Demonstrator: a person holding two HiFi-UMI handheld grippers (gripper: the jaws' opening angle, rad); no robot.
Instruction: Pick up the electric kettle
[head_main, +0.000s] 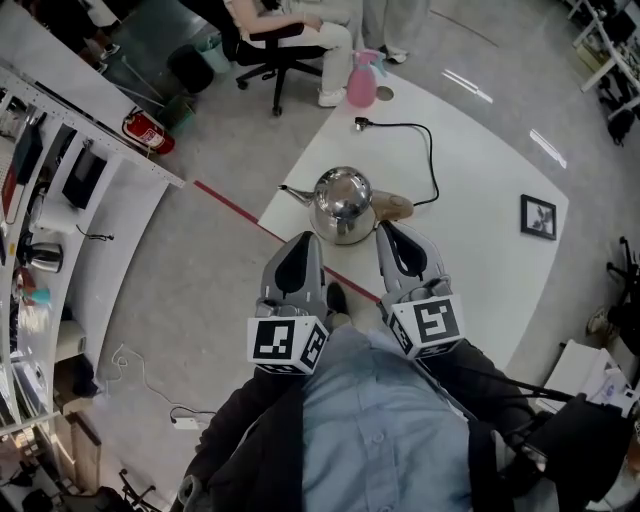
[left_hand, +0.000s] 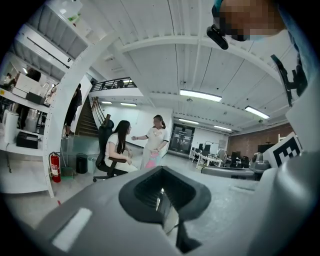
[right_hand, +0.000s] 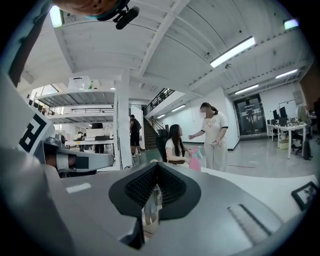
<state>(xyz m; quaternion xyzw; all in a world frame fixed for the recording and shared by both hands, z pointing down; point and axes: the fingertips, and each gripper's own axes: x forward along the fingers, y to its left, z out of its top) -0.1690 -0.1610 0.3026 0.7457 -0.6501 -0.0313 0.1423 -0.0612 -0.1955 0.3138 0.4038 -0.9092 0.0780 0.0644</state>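
A shiny steel electric kettle (head_main: 342, 203) stands at the near corner of the white table (head_main: 470, 200), spout to the left and tan handle (head_main: 392, 206) to the right. My left gripper (head_main: 300, 241) is shut, its tip just short of the kettle's near left side. My right gripper (head_main: 388, 231) is also shut, its tip close under the handle. Neither holds anything. In the left gripper view the closed jaws (left_hand: 162, 200) fill the lower picture, and the right gripper view shows the same of its jaws (right_hand: 152, 197). The kettle does not show clearly in either gripper view.
A black cord (head_main: 431, 160) runs from the kettle to a loose plug (head_main: 360, 124). A pink spray bottle (head_main: 361, 83) stands at the table's far end, a small framed picture (head_main: 538, 216) at the right. Beyond sit a person on an office chair (head_main: 285, 40), shelving (head_main: 60, 200) and a fire extinguisher (head_main: 147, 131).
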